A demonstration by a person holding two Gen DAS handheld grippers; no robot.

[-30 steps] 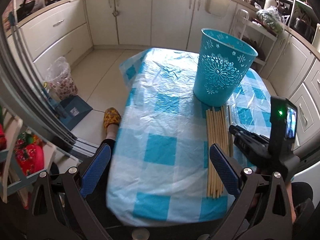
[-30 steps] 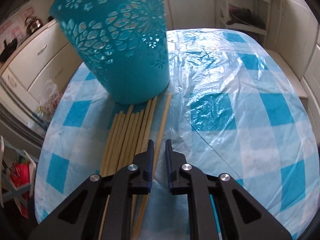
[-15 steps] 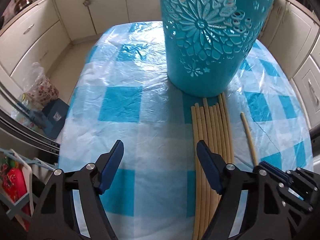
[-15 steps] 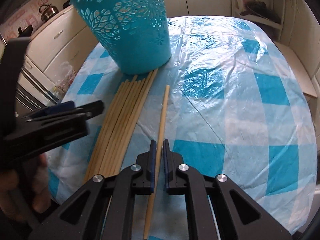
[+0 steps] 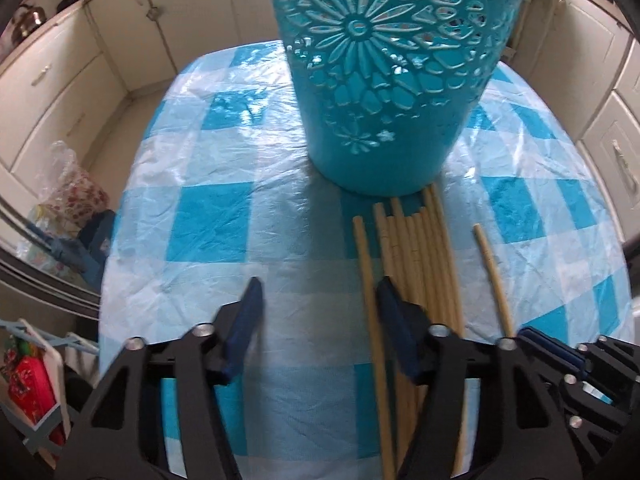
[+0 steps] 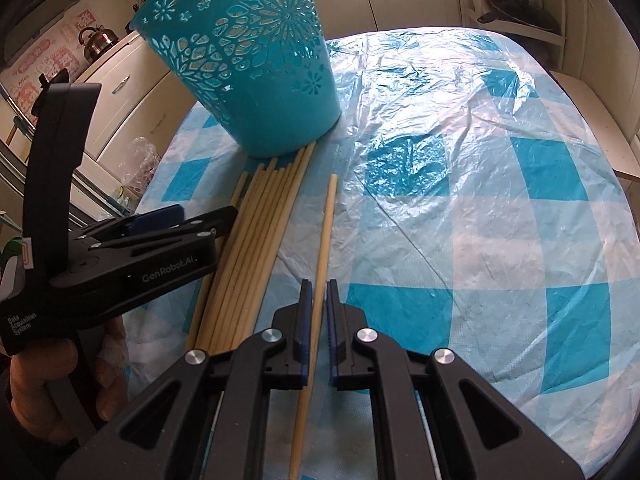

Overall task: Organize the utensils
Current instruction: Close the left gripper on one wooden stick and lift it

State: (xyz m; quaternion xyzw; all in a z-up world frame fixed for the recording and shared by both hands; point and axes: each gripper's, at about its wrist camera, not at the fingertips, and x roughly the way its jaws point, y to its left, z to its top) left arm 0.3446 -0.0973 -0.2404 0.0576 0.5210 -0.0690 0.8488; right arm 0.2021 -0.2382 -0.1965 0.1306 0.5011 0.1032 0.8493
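A teal cut-out basket (image 5: 384,80) (image 6: 248,64) stands on the blue-checked table. Several wooden chopsticks (image 5: 424,264) (image 6: 256,240) lie bundled in front of it. One chopstick (image 5: 370,300) lies slightly apart on the bundle's left, between my left gripper's fingers. My left gripper (image 5: 318,300) is open and low over the table, its right finger (image 5: 394,312) over the bundle. My right gripper (image 6: 318,300) is shut on a single chopstick (image 6: 325,232), which also shows in the left wrist view (image 5: 494,272), right of the bundle.
The table (image 6: 520,240) has a crinkled plastic cover. White kitchen cabinets (image 5: 60,92) ring the room. A plastic bag (image 5: 68,184) sits on the floor at left. A shelf with pans (image 6: 516,4) stands behind the table.
My left gripper moved closer to the basket and lower, now straddling the leftmost chopstick. My right gripper holds its single chopstick, pulled slightly away from the bundle.
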